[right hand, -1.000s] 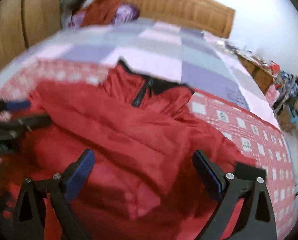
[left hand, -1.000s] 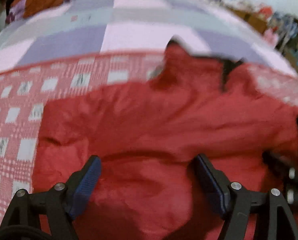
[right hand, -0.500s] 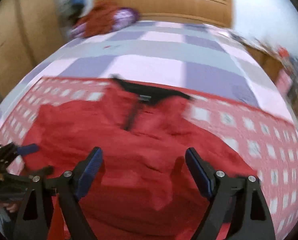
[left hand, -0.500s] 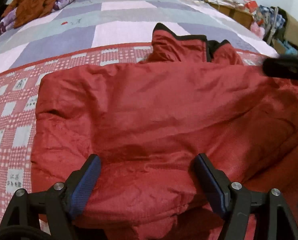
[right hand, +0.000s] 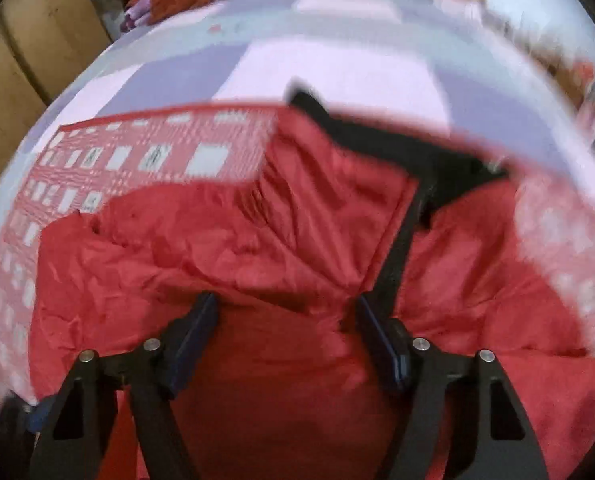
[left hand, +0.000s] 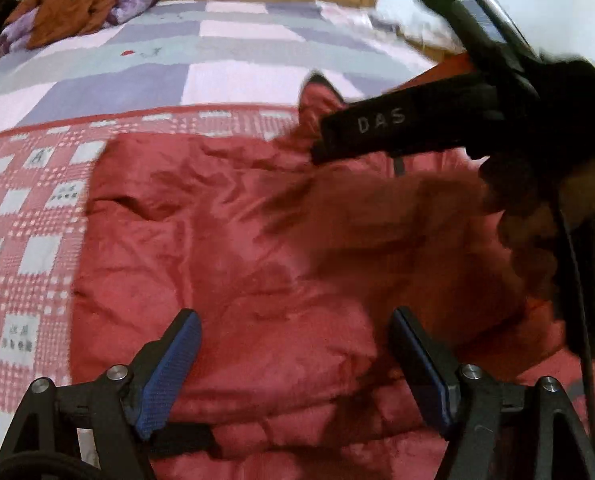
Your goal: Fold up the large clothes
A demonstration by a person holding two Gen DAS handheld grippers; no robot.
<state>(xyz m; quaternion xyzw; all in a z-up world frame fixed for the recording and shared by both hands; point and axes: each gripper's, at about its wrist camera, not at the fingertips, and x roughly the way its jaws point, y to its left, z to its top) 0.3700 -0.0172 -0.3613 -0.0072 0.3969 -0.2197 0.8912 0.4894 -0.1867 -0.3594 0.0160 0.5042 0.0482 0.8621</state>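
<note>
Crinkled, faintly glossy red jacket on matt woven bedspread.

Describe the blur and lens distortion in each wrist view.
Left wrist view: the red jacket near the lens is fairly crisp, while the right gripper's black body crossing the upper right is smeared by motion. Right wrist view: the whole frame is motion-blurred, worst along the checked bedspread and right edge; fisheye bowing curves the bed into a dome, with dark vignetting in the corners.
</note>
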